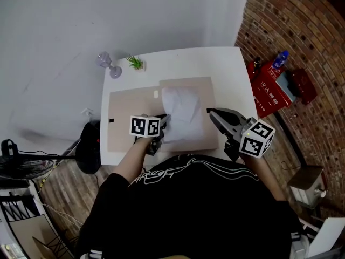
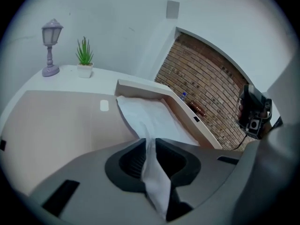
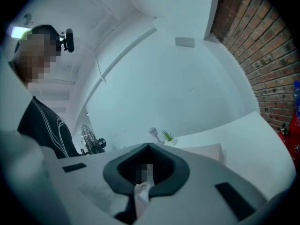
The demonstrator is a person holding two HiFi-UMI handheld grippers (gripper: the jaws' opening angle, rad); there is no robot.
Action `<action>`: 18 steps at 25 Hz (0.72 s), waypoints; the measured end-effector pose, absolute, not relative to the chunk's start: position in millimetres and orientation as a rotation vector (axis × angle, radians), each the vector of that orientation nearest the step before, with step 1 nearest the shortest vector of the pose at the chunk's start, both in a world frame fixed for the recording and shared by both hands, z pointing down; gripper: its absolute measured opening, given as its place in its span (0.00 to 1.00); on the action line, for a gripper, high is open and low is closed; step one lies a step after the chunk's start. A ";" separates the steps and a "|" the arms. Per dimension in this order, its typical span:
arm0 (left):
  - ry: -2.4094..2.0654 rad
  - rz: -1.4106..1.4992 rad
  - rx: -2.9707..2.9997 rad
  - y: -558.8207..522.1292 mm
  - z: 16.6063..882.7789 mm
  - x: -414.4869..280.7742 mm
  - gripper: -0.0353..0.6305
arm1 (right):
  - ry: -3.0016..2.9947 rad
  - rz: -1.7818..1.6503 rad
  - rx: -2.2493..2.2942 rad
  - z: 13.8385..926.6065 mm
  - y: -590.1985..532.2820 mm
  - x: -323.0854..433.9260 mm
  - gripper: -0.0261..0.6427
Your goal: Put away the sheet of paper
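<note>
A white sheet of paper (image 1: 180,109) lies crumpled over a shallow beige tray (image 1: 207,85) on the white table. My left gripper (image 1: 166,121) is at the sheet's near left edge. In the left gripper view the paper (image 2: 150,116) runs from the tray (image 2: 140,86) down between the jaws of my left gripper (image 2: 150,143), which is shut on it. My right gripper (image 1: 209,111) hangs above the tray's near right corner, off the paper. In the right gripper view my right gripper (image 3: 149,145) is shut with nothing held and looks out over the table toward the wall.
A beige mat (image 1: 124,117) lies left of the tray with a small white piece (image 1: 156,94) on it. A toy lamp (image 1: 110,66) and a potted plant (image 1: 136,63) stand at the table's far left. A red box (image 1: 269,88) sits on the floor at the right by the brick wall.
</note>
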State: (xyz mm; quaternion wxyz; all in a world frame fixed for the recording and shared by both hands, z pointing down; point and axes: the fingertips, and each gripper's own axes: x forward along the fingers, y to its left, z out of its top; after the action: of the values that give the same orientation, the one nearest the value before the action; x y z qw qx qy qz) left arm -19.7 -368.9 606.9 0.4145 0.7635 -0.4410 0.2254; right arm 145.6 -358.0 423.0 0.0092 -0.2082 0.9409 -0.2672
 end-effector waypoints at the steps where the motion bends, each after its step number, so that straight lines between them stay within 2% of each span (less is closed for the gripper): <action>1: -1.103 0.551 1.914 -368.4 605.3 -21.6 0.21 | 2.937 -0.831 -0.644 421.0 -358.0 142.4 0.04; 2: -1.098 0.539 1.912 -368.0 603.4 -23.8 0.30 | 2.936 -0.826 -0.639 418.9 -358.6 139.1 0.04; 4: -1.096 0.526 1.916 -367.2 598.3 -29.7 0.37 | 2.936 -0.816 -0.631 415.9 -359.5 132.7 0.04; 7: -1.083 0.521 1.943 -361.4 587.0 -37.6 0.40 | 2.939 -0.826 -0.636 418.2 -357.5 123.9 0.04; 12: -1.035 0.416 1.979 -347.3 552.8 -47.6 0.41 | 2.952 -0.834 -0.626 416.6 -349.0 102.4 0.04; 18: -1.043 0.158 2.120 -335.2 467.3 -53.7 0.15 | 2.949 -0.803 -0.590 403.5 -339.0 76.7 0.04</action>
State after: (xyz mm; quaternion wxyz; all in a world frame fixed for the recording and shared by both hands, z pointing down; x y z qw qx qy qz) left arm -53.7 -335.2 467.3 0.3771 0.8292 -0.4080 0.0619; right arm 76.7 -339.0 403.5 0.0144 -0.1897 0.9473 -0.2578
